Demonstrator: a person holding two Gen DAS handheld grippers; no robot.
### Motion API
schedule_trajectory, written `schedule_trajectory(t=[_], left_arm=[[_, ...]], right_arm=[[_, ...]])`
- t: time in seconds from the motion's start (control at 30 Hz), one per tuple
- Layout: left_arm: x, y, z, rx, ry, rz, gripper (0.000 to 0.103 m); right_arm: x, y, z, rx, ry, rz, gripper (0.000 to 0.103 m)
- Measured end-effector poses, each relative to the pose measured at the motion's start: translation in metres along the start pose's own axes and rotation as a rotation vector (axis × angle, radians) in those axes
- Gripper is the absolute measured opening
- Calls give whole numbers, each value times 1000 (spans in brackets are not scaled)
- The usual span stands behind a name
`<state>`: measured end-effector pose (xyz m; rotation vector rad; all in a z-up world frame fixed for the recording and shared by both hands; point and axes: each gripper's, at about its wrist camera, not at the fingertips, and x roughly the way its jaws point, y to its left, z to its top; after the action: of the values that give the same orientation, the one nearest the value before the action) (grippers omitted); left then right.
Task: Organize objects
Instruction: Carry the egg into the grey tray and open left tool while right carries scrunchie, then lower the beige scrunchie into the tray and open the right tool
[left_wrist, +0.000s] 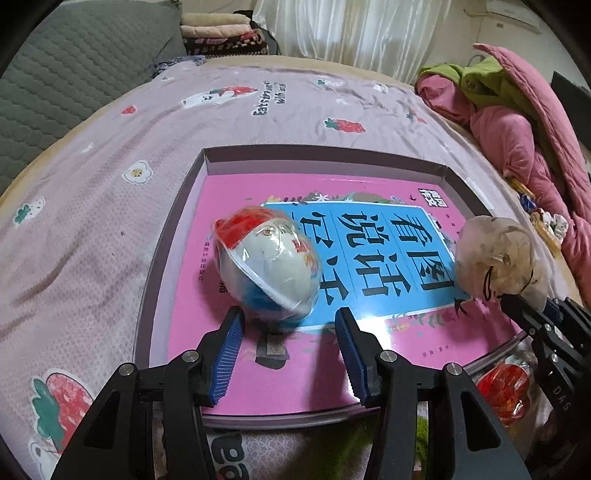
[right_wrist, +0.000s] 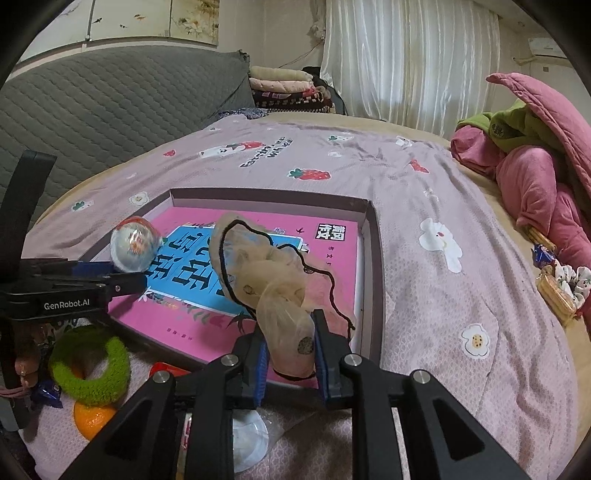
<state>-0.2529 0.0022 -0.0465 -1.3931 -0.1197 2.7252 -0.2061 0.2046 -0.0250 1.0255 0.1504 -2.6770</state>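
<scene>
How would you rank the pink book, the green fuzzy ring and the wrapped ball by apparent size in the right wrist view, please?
1. pink book, clearly largest.
2. green fuzzy ring.
3. wrapped ball; it sits farther away, so its rank below the ring is unsure.

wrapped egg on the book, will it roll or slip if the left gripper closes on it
Probably both. The egg is rounded and lies on its side on the glossy book, so a nudge would likely roll it. Its clear, shiny wrap looks slick and loose, so the pads may slide on the film first. The left gripper stands open just short of it, not yet touching.
</scene>
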Motion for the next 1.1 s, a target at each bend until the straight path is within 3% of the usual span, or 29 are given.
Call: schedule_trajectory(t=[0.57,0.73,1.1], left_arm=[[-12,1,-4,-22,15,-10,53],[-19,2,-6,-32,5,-8,53],[-39,3,-10,-34,-35,5,55]], right_arm=[[-8,-2,0,14,1,48,36],[-13,2,1,1,-21,54,52],[-26,1,3,2,-73,54,63]])
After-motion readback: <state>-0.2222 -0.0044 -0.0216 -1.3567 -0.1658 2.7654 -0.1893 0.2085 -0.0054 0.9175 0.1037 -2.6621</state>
